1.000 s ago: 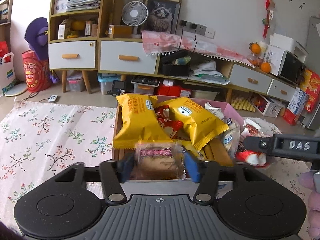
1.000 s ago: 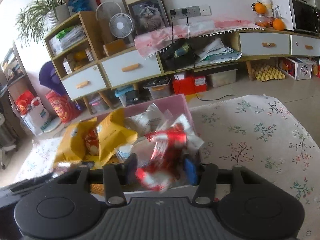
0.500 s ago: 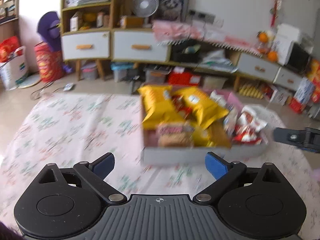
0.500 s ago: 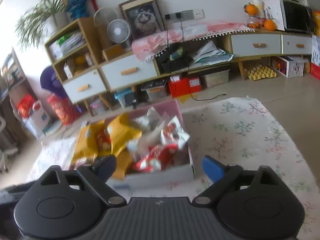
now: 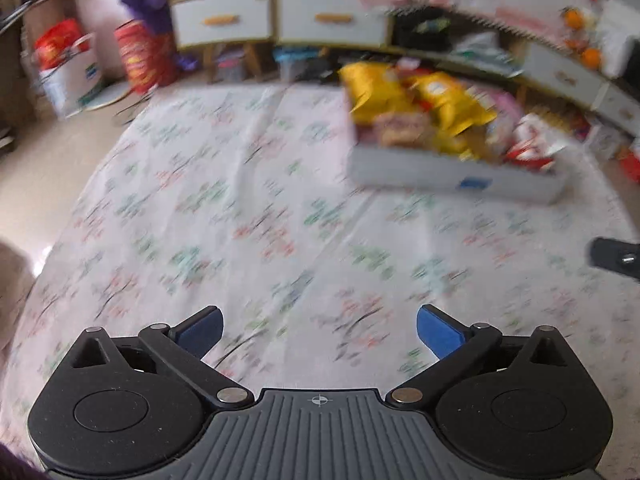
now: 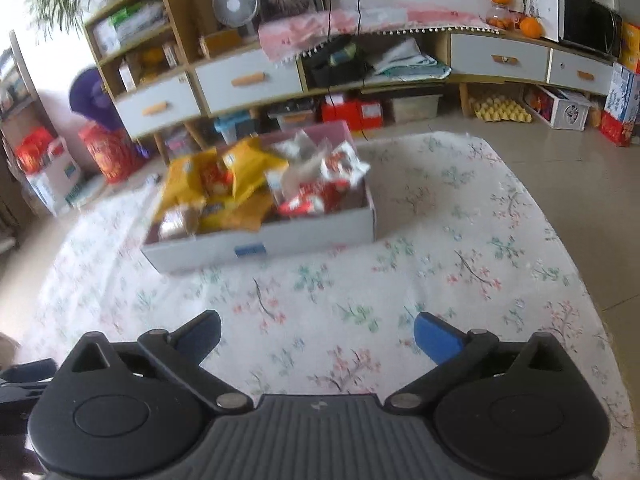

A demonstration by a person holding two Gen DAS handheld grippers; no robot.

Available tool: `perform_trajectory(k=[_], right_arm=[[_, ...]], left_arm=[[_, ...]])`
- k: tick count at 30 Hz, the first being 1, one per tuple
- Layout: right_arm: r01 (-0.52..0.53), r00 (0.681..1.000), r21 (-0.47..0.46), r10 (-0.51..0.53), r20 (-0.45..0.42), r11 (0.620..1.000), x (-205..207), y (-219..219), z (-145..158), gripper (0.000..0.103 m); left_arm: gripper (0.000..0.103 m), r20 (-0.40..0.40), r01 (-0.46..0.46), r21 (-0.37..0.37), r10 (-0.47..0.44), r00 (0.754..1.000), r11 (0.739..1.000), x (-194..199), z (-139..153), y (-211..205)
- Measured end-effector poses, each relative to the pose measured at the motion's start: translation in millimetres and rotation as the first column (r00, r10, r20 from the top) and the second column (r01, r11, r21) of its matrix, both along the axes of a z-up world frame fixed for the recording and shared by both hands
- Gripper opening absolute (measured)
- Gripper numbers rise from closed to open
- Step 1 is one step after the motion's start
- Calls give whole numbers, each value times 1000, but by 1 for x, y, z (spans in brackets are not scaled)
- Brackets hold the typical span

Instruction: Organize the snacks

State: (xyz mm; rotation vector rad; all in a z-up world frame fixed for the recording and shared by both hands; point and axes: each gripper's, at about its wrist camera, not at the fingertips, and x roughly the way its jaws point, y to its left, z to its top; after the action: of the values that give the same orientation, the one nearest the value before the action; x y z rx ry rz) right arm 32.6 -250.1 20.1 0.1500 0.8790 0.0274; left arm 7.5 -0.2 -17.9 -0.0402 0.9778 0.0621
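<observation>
Snacks, yellow and red bags, fill a box lying lengthwise left-right at mid-frame; both grippers have just opened wide, empty.

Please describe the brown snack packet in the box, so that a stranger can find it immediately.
On the floral cloth stands a white box full of snacks. The brown packet lies in its near left corner, beside yellow bags; it alone is brown and see-through.

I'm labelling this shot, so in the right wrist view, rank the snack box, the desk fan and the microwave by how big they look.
1. snack box, clearly largest.
2. microwave.
3. desk fan, smallest.
The box lies nearest the camera, so true sizes stay unsure.
</observation>
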Motion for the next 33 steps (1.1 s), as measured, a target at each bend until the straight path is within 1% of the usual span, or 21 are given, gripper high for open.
perform_trajectory(k=[1, 4, 7, 9, 13, 16, 23, 28, 33], right_arm=[[4, 1000, -6, -4, -1, 1000, -1, 1, -3, 90], [1, 999, 0, -1, -39, 1000, 3, 5, -12, 90], [0, 998, 18, 1, -60, 1000, 7, 10, -19, 90], [-6, 998, 16, 7, -59, 1000, 9, 13, -20, 90], [-12, 999, -8, 12, -45, 1000, 10, 15, -20, 90], [-8, 999, -36, 6, -53, 999, 13, 16, -23, 90], [-29, 997, -61, 25, -66, 998, 12, 20, -29, 90], [-35, 997, -62, 31, -74, 997, 13, 20, -31, 90], [-36, 996, -66, 30, -78, 997, 13, 19, -31, 90]], left_arm=[[103, -11, -13, 11, 13, 1000, 1000, 0, -3, 1], [103, -15, -22, -5, 22, 1000, 1000, 1, -7, 2], [103, 5, -17, -24, 17, 1000, 1000, 4, -5, 2], [103, 12, -17, -24, 17, 1000, 1000, 5, -5, 1], [103, -12, -5, -40, 4, 1000, 999, 9, -8, 1], [103, -17, -1, -31, 1, 1000, 1000, 12, -12, 1], [103, -33, 11, -23, -12, 999, 1000, 13, -20, -3], [103, -52, 4, -23, -5, 999, 1000, 18, -24, -5], [103, -44, 9, -26, -10, 999, 1000, 17, -23, -5]])
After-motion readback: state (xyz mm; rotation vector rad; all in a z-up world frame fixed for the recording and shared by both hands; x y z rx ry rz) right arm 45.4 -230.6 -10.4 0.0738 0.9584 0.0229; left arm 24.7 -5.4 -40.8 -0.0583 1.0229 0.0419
